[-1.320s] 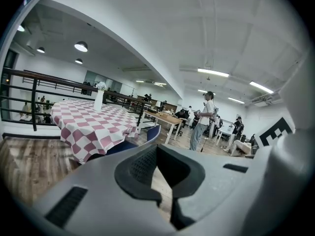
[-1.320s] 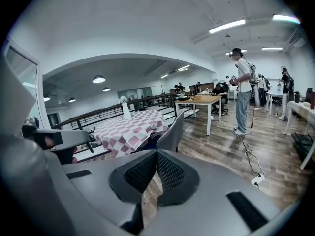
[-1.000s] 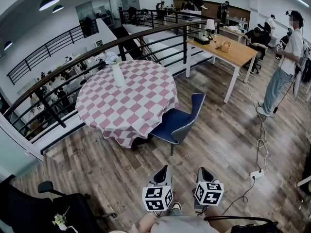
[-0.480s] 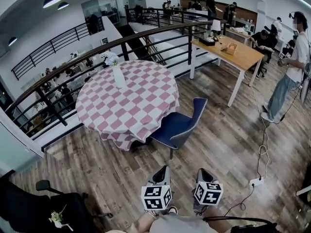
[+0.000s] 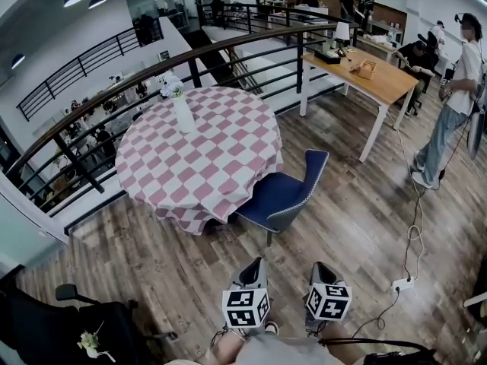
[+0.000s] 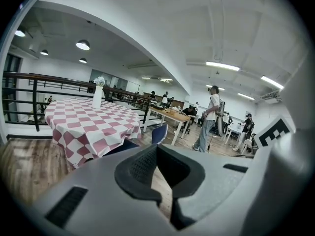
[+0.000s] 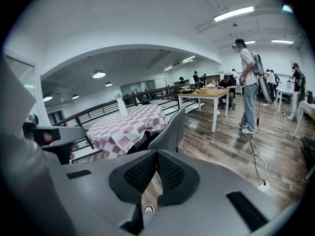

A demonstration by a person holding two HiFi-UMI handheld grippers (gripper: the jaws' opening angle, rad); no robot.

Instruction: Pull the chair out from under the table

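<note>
Blue padded chair (image 5: pixel 283 192) has its seat tucked under the near right edge of the round counter (image 5: pixel 199 175), with its curved back facing out. The counter has a pink-and-white checked cloth and a white vase (image 5: pixel 183 115) near its far edge. There's loads of open wood plank floor (image 5: pixel 346 226) between the chair and me, and a black railing (image 5: pixel 152 78) behind the counter. Left hand-held gripper (image 5: pixel 256 265) and right hand-held gripper (image 5: pixel 318 268) are both closed on nothing, well short of the chair. Since a second ago the view's crept slightly closer; the chair hasn't budged.
</note>
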